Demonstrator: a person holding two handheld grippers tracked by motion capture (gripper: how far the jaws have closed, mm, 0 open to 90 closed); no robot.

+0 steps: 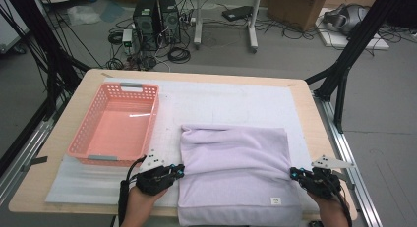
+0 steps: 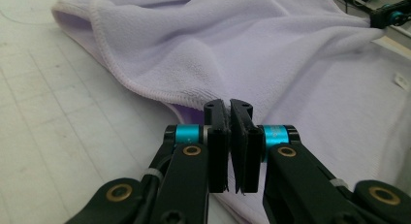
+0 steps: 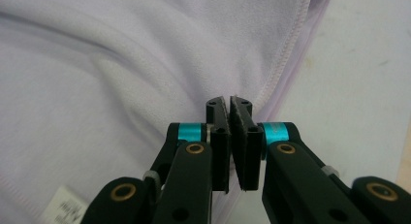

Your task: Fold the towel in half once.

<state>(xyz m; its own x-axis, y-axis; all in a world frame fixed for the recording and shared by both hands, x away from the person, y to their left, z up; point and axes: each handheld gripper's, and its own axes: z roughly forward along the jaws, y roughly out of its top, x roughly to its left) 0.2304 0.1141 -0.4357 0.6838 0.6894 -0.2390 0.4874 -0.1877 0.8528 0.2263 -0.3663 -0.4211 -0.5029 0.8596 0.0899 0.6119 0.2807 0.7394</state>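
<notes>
The soft lilac fleece towel (image 1: 236,173) lies folded on the white-covered desk (image 1: 221,101), stretched between both claws: the left claw (image 1: 178,170) pinches its left edge, the right claw (image 1: 293,174) its right edge, both clenched on fabric. A pink plastic basket (image 1: 88,120) sits left, cable-strewn floor beyond.

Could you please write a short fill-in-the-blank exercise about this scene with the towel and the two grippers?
1. The folded towel is pale ____ in colour.
2. The pink basket lies to the ____ of the towel in the high view.
3. The left gripper is ____ on the towel's edge, and so is the right gripper.

Missing words: purple; left; shut
</notes>
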